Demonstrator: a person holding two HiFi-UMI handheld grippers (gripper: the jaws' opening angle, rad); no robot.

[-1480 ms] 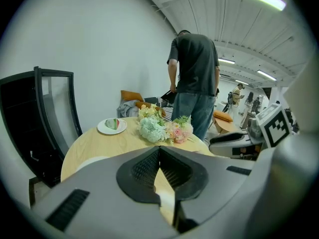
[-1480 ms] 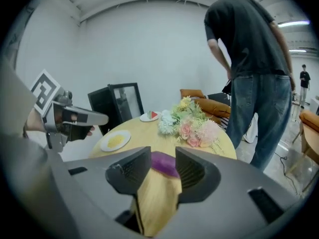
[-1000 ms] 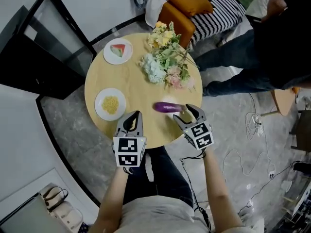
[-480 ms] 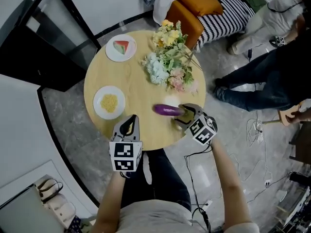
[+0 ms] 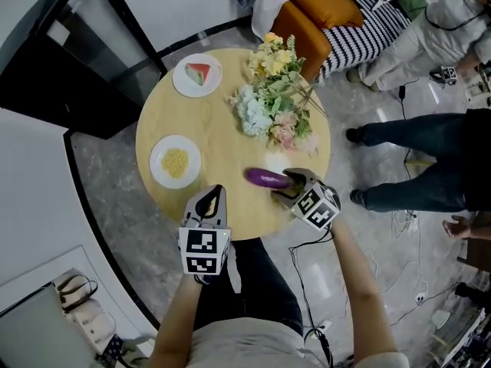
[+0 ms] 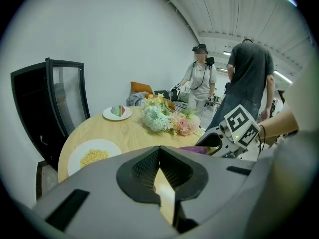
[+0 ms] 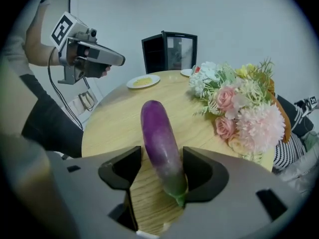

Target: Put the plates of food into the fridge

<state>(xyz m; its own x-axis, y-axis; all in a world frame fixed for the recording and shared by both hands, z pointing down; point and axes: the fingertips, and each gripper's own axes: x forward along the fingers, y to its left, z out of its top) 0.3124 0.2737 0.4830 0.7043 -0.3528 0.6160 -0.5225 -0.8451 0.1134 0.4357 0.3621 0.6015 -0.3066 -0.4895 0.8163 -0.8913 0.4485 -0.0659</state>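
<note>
On the round wooden table (image 5: 222,136) stand a plate with a watermelon slice (image 5: 198,75) at the far side and a plate of yellow food (image 5: 176,162) at the left. A purple eggplant (image 5: 266,178) lies near the right front edge. My right gripper (image 5: 290,188) is shut on the eggplant (image 7: 158,138) at its green stem end, both jaws against its sides. My left gripper (image 5: 209,203) hovers over the front edge, shut and holding nothing. The left gripper view shows both plates, the yellow food (image 6: 93,156) nearer and the watermelon (image 6: 117,112) farther.
A bouquet of flowers (image 5: 276,102) lies right of centre on the table. A black fridge with a glass door (image 5: 69,67) stands open at the left. A chair with an orange cushion (image 5: 311,6) is behind the table. People stand and sit at the right (image 5: 430,159).
My right gripper moved up onto the eggplant's stem end and its jaws narrowed around it. The left gripper barely moved. The standing person moved off to the right.
</note>
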